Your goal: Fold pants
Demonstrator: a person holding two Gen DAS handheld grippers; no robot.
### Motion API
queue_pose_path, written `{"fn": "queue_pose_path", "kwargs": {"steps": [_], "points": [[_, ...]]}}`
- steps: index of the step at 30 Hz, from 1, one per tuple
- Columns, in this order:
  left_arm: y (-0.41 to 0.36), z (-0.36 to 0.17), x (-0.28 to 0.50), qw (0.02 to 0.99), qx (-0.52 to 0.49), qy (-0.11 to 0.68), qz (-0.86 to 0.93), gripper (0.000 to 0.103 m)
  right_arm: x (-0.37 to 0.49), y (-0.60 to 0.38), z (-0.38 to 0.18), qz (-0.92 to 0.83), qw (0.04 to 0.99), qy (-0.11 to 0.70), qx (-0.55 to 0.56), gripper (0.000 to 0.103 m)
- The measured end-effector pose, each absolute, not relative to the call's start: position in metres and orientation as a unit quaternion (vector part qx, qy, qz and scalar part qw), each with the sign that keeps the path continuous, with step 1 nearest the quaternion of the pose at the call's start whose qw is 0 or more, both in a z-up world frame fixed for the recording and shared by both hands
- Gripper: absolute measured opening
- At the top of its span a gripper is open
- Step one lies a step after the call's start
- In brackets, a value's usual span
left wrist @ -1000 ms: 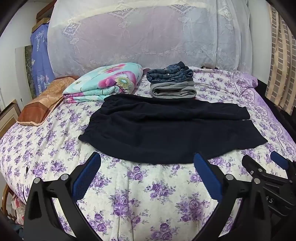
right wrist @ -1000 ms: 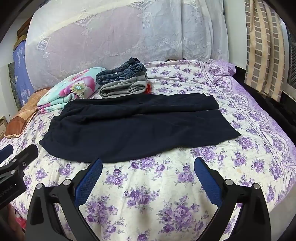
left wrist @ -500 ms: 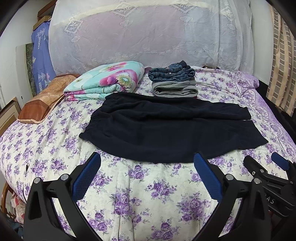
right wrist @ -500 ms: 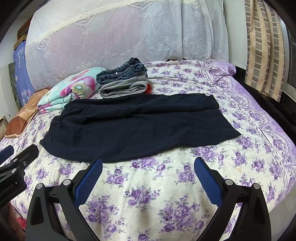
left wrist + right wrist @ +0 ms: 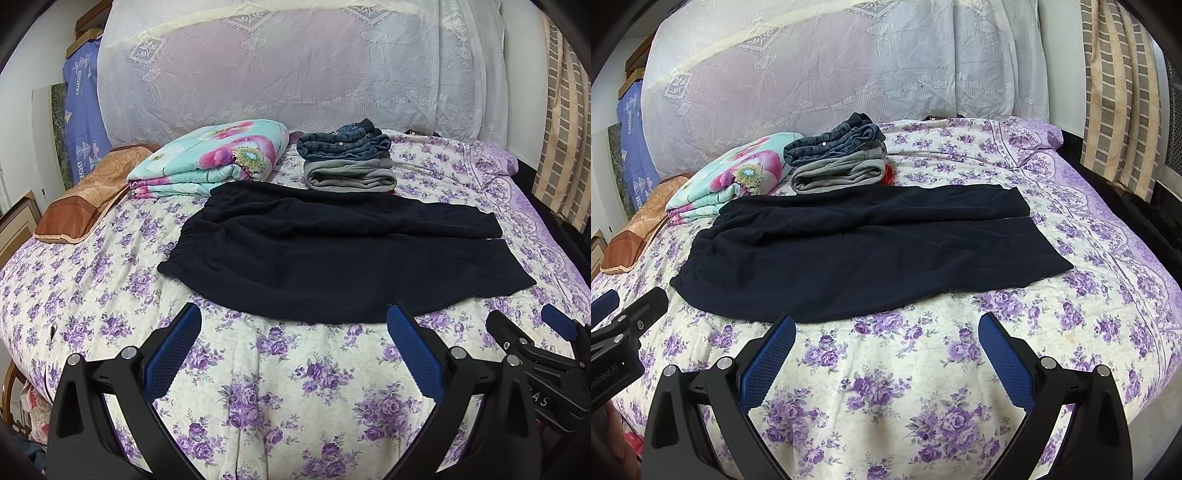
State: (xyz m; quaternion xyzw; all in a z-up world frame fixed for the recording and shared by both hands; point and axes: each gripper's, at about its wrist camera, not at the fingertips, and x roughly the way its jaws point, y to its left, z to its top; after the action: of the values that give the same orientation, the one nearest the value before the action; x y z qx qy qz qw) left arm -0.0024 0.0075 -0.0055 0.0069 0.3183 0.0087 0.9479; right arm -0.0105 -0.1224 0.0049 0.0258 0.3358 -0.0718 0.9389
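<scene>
The dark pants (image 5: 332,254) are lying flat across the flowered bed (image 5: 295,387), waistband to the left. Both the left gripper (image 5: 293,336) and the right gripper (image 5: 886,338) are hovering short of the near edge, fingers spread, holding nothing. Pinching the bedspread along with the cloth is looking like the main risk, or dragging one leg askew.

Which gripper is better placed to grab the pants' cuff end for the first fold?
Right gripper, probably. It is open and sits nearer the cuffs of the dark pants; the left gripper, also open, faces the waistband side.
</scene>
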Motion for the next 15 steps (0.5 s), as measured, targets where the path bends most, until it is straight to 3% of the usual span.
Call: {"fn": "queue_pose_path", "kwargs": {"steps": [15], "points": [[0.0090,-0.0057,-0.0016,0.948,0.007,0.319,0.008,0.098,-0.0072,-0.1260,0.0008,-0.072,0.939,0.336,0.026,0.100]]}}
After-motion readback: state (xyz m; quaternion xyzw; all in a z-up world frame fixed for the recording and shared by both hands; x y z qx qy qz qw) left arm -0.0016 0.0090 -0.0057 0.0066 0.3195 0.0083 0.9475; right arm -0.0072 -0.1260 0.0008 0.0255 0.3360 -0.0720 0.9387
